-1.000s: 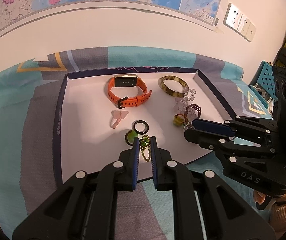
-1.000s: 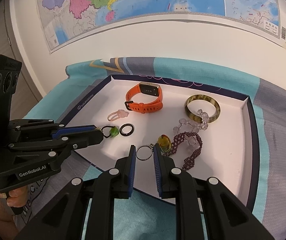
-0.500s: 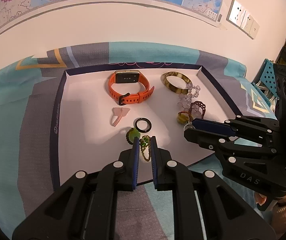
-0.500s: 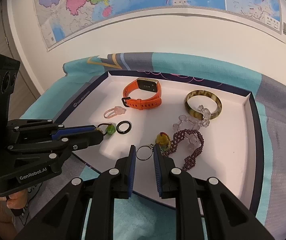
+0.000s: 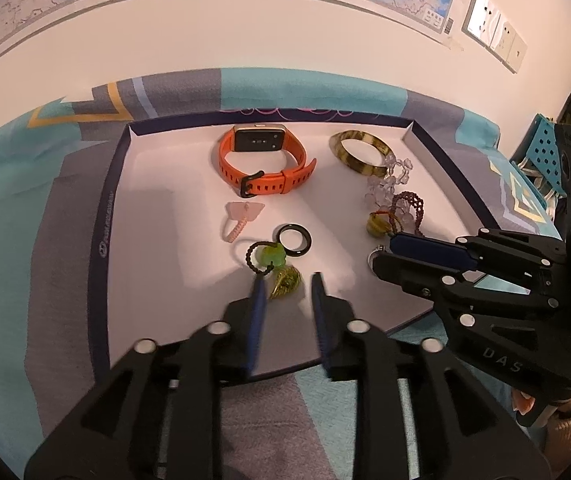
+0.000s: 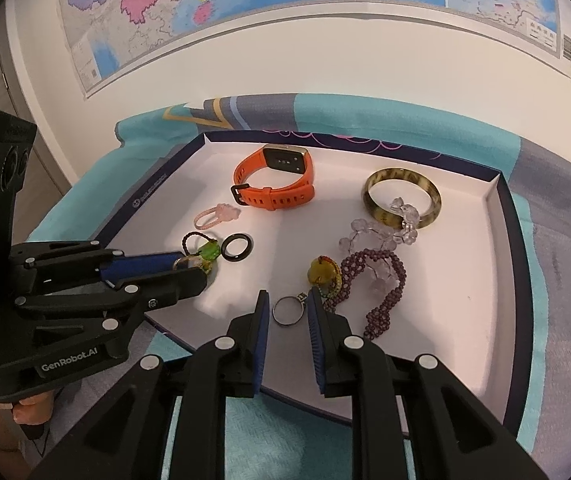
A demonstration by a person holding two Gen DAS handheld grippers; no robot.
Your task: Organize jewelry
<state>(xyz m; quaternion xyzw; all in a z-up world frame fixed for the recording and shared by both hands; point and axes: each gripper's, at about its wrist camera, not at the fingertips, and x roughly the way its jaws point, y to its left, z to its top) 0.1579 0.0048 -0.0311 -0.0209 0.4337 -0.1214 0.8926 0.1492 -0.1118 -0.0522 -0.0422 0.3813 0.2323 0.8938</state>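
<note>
While both grippers hang over the near edge of the shallow white tray with a navy rim (image 5: 113,216), the left gripper (image 5: 285,280) stands with its blue-padded jaws parted, holding nothing; the green bead charm on a dark cord loop (image 5: 271,258) lies on the tray floor just ahead of its tips, touching the black ring (image 5: 294,236). The right gripper (image 6: 285,300) also has its jaws spread, and the thin silver ring (image 6: 288,310) lies flat on the tray between them, ungripped. Just beyond sit the amber pendant (image 6: 322,273) and the purple beaded bracelet (image 6: 385,280). Farther back rest the orange smartwatch (image 6: 275,184), the brown mottled bangle (image 6: 401,198) and the pink ring (image 6: 215,216).
</note>
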